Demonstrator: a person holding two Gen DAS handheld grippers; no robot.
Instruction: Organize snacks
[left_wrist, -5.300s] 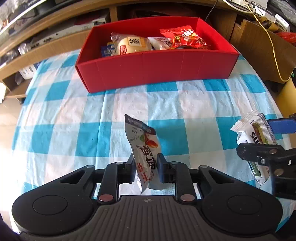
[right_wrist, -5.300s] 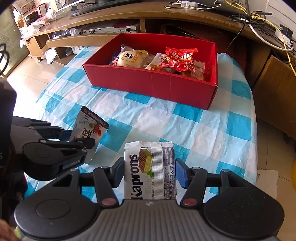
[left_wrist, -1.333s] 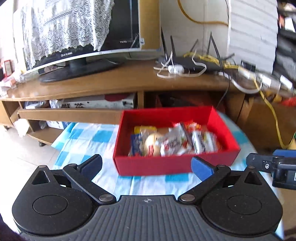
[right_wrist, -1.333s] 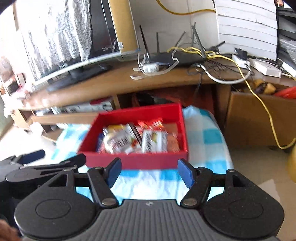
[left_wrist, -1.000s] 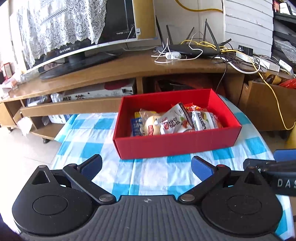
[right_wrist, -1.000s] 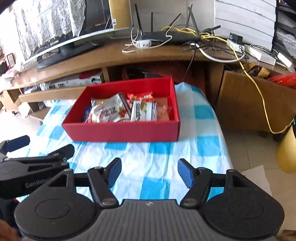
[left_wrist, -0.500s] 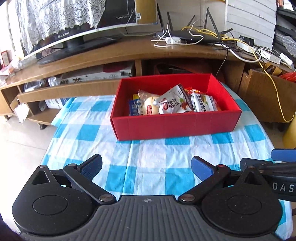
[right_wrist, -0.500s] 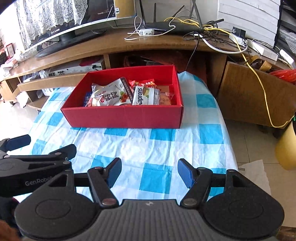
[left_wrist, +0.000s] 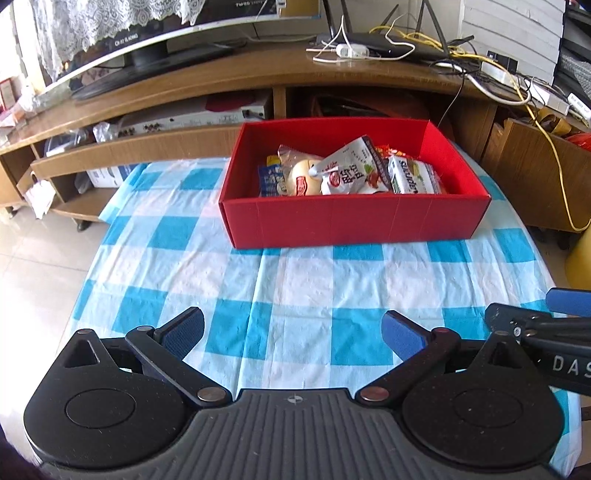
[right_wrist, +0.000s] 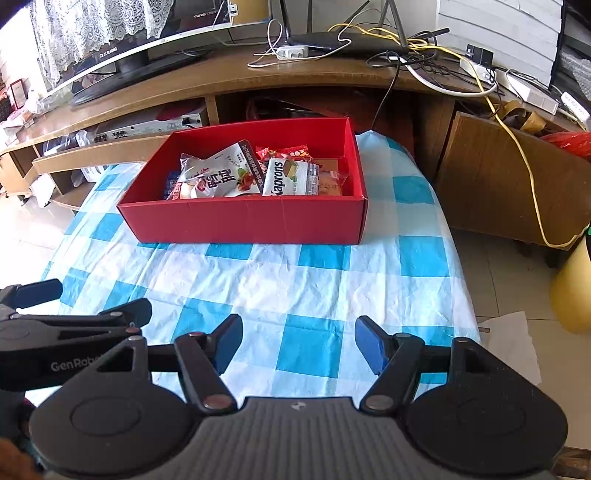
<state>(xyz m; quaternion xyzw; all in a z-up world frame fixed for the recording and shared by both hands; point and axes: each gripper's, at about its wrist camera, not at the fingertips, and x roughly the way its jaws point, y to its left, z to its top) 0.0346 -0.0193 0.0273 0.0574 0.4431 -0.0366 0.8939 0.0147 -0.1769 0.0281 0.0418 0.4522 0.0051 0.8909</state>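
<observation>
A red box (left_wrist: 354, 221) stands at the far end of the blue-checked table and holds several snack packs. Among them are a white pouch with red print (left_wrist: 351, 173) and a Kaprons wafer pack (left_wrist: 412, 179). The box (right_wrist: 251, 221), the pouch (right_wrist: 221, 177) and the wafer pack (right_wrist: 290, 177) also show in the right wrist view. My left gripper (left_wrist: 293, 332) is open and empty above the near part of the table. My right gripper (right_wrist: 297, 343) is open and empty beside it, to the right.
The blue-checked tablecloth (left_wrist: 295, 280) covers the table between the grippers and the box. A wooden TV stand (left_wrist: 258, 74) with a monitor, a router and cables runs behind the table. A wooden cabinet (right_wrist: 509, 177) stands at the right. Tiled floor lies on both sides.
Both grippers held snack packs earlier; those packs now lie in the red box and both grippers are open and empty. Over the last second both views have tilted down and drawn back slightly.
</observation>
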